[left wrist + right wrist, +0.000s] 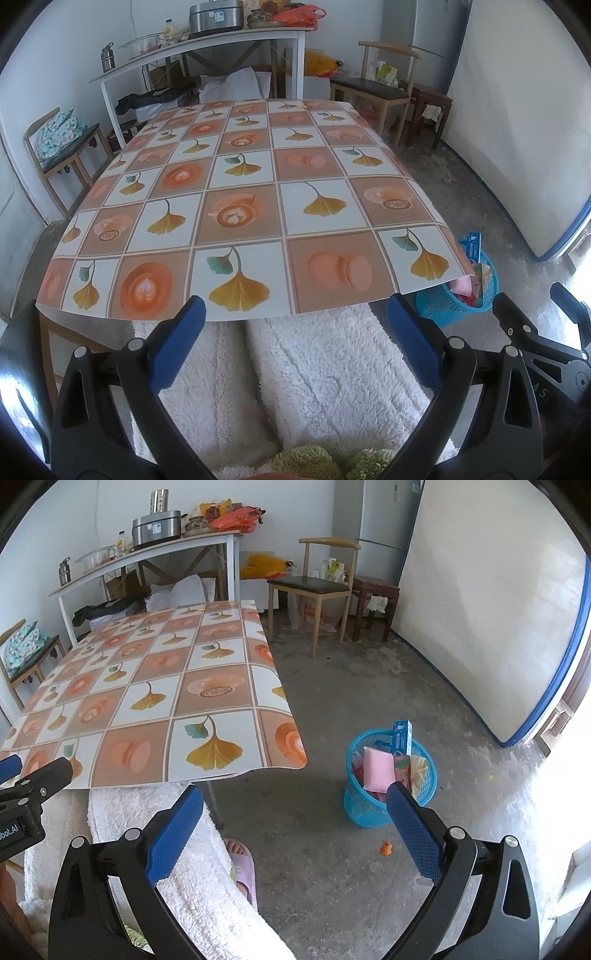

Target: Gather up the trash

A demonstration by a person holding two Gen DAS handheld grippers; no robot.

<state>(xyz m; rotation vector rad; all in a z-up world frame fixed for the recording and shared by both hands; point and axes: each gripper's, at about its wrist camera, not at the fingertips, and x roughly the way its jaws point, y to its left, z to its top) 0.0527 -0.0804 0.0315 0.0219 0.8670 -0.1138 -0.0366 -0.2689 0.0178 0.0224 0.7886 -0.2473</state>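
Note:
A blue mesh trash basket (384, 805) stands on the concrete floor right of the table, holding a pink packet (378, 770), a blue carton (402, 736) and other wrappers; the same basket (458, 304) shows at the table's near right corner in the left wrist view. A small orange scrap (386, 848) lies on the floor just in front of it. My right gripper (293, 795) is open and empty, held above the floor beside the basket. My left gripper (293, 306) is open and empty at the table's near edge. The table (251, 206) carries a tile-patterned cloth with nothing on it.
A person's white fleece-clad legs (295, 384) and a slippered foot (242, 867) sit under the near table edge. Wooden chairs (314, 587) and a stool (375, 594) stand at the back, a white shelf table (207, 48) with pots behind, and a mattress (491, 609) leans right.

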